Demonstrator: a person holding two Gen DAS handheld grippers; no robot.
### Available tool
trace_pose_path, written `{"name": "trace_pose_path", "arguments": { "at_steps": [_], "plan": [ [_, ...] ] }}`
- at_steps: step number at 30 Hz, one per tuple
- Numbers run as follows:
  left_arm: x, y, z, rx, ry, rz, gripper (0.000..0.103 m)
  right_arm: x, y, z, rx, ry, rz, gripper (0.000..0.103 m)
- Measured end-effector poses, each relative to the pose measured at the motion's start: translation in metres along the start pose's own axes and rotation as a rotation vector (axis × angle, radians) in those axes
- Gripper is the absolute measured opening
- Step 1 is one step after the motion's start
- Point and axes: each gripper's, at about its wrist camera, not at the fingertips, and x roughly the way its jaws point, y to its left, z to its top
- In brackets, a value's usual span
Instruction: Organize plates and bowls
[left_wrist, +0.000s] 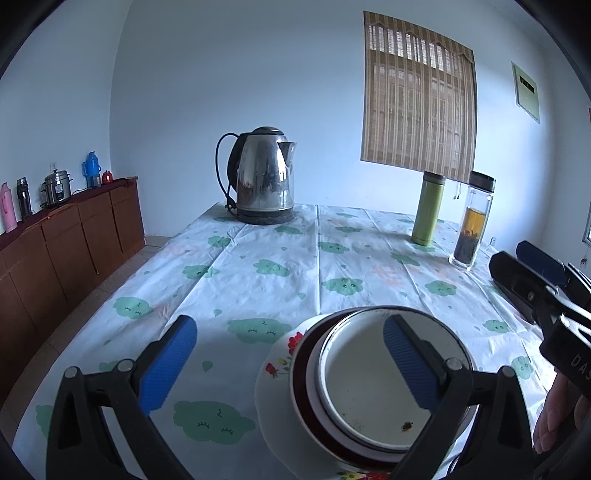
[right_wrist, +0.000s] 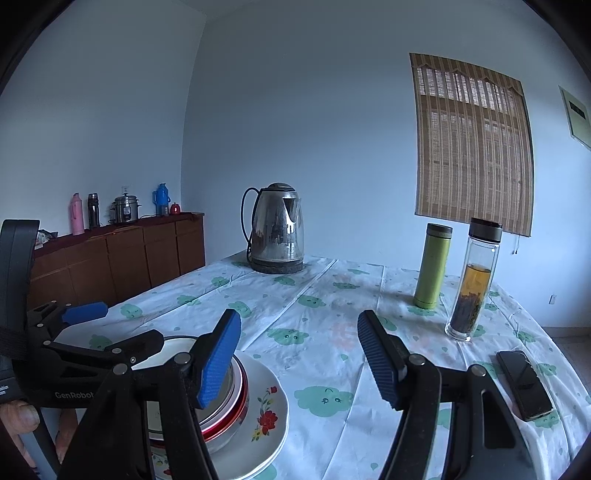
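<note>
Both claws stand apart and grip nothing: my left claw (left_wrist: 290, 363) hovers with the nested bowls (left_wrist: 384, 384) just under its right finger, my right claw (right_wrist: 299, 360) just right of them. I judge stacking done: bowls sit inside the floral plate (right_wrist: 269, 410) on the surface (right_wrist: 332, 295); little seems left.

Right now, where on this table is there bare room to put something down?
The widest bare stretch of tablecloth lies between the kettle and the stacked dishes. It is crowded along the right edge, where the green flask, tea bottle and phone sit.
</note>
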Motion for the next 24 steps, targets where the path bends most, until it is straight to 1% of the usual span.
{"name": "trace_pose_path", "arguments": {
  "at_steps": [24],
  "plan": [
    [-0.0003,-0.0026,-0.0012,0.006,0.012,-0.009,0.103,-0.0008,-0.0013,-0.0006,0.004,-0.005,-0.005,0.068]
  ]
}}
